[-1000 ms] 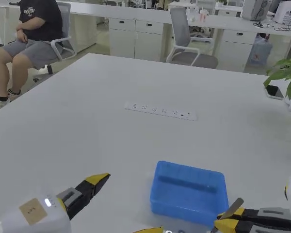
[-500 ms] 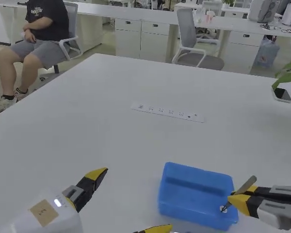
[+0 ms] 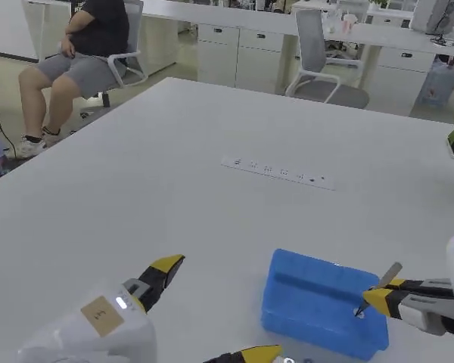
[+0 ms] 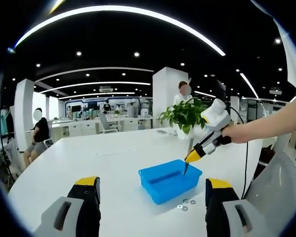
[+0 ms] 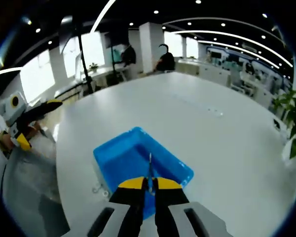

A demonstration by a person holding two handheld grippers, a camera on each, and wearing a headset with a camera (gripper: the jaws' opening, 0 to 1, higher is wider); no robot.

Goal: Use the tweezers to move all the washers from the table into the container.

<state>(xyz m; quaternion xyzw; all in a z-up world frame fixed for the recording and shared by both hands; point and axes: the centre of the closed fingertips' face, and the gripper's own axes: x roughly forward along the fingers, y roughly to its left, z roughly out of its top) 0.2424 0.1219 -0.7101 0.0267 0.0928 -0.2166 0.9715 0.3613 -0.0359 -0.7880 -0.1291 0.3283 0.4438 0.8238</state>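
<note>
A broad white desk (image 3: 174,197) in an open-plan office, with a power strip (image 3: 276,172) set in its middle and a person (image 3: 91,38) seated beyond its far corner. The right gripper (image 3: 374,299), fingers closed on the tweezers (image 5: 149,165), holds their tips over the blue container (image 3: 318,302). The left gripper (image 3: 225,306) hangs with fingers wide apart, holding nothing. Its view catches washers (image 4: 183,204) on the desk just beside the container.

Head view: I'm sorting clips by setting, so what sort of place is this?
Probably an open-plan office: white desks with drawer units, a grey swivel chair, and a power strip set in the big white table.
</note>
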